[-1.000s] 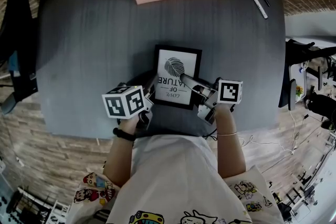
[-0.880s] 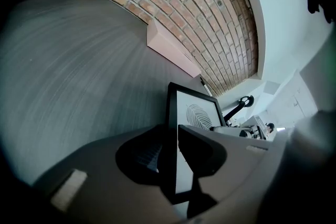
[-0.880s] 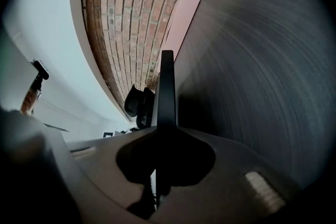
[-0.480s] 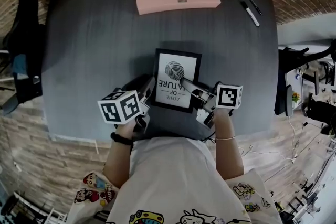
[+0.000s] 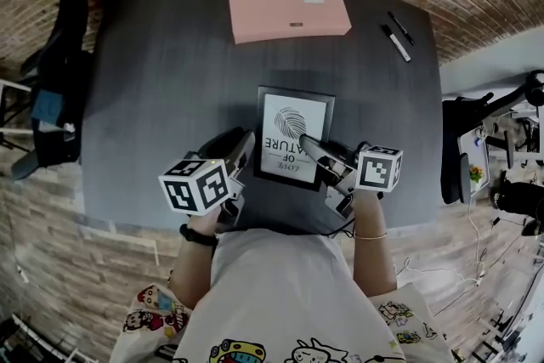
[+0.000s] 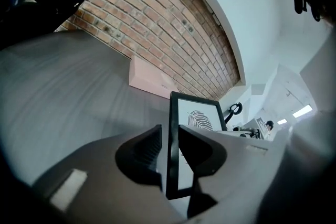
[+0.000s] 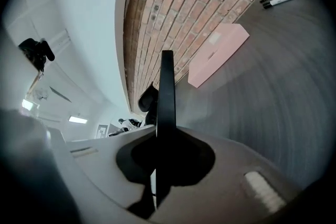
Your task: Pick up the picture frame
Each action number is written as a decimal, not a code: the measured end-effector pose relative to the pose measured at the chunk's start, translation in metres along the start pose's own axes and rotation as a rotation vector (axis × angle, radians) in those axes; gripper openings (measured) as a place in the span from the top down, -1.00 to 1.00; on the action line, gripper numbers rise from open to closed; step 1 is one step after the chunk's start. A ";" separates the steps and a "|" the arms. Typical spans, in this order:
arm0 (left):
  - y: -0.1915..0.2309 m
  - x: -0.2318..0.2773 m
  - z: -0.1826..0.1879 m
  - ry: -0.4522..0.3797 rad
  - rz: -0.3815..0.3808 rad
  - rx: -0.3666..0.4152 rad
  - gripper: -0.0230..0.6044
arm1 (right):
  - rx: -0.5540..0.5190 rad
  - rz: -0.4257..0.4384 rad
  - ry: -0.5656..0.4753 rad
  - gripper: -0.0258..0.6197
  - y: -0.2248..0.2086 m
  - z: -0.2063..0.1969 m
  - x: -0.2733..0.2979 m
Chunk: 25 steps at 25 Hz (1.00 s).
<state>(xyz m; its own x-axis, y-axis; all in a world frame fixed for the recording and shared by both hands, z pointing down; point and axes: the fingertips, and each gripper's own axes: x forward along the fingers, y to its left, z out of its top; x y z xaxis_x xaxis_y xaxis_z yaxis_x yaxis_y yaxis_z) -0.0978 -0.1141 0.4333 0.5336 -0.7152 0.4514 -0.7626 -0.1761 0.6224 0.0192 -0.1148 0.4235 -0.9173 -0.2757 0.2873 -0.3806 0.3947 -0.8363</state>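
Bench (image 5: 161,98): dark grey, wood-grained. A pink box (image 5: 287,2) lies flat at its far edge and is taken as the reference.

Picture frame (image 5: 294,137): black border, white print with a fingerprint motif and lettering seen upside down in the head view. It is located on the person's side of the pink box, well apart from it and roughly in line with it. In the left gripper view its far end is seen tilted up above the bench surface. Whether the near end is clear of the bench cannot be told.

Left gripper (image 5: 242,150): the frame's left rail is taken between the jaws near the lower corner. The jaws have just been opening a little, with the rail between them. One pad is seen against the glass side, and the other looks to lie against the outer edge.

Right gripper (image 5: 310,147): the jaws are clenched on the frame's right side. The frame is seen edge-on as a thin black blade between them.

A white-barrelled marker (image 5: 395,42) and a black pen (image 5: 401,27) lie side by side to the right of the pink box, near but apart from it. A black chair (image 5: 59,81) stands to the left of the pink box, beyond the bench edge. A brick wall (image 6: 157,23) rises just behind the pink box.
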 end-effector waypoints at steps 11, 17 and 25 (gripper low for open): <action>-0.036 -0.047 0.022 -0.111 0.006 0.159 0.63 | -0.273 -0.094 -0.093 0.88 0.046 0.016 -0.033; -0.055 -0.068 0.028 -0.162 -0.011 0.199 0.69 | -0.463 -0.190 -0.143 0.88 0.068 0.024 -0.052; -0.071 -0.084 0.032 -0.222 -0.003 0.237 0.78 | -0.634 -0.301 -0.222 0.88 0.085 0.031 -0.075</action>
<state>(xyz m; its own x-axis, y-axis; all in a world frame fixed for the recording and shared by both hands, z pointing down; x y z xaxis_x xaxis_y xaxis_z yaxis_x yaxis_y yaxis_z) -0.1004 -0.0633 0.3306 0.4631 -0.8398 0.2833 -0.8391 -0.3126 0.4452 0.0592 -0.0876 0.3162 -0.7424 -0.5967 0.3045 -0.6688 0.6861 -0.2863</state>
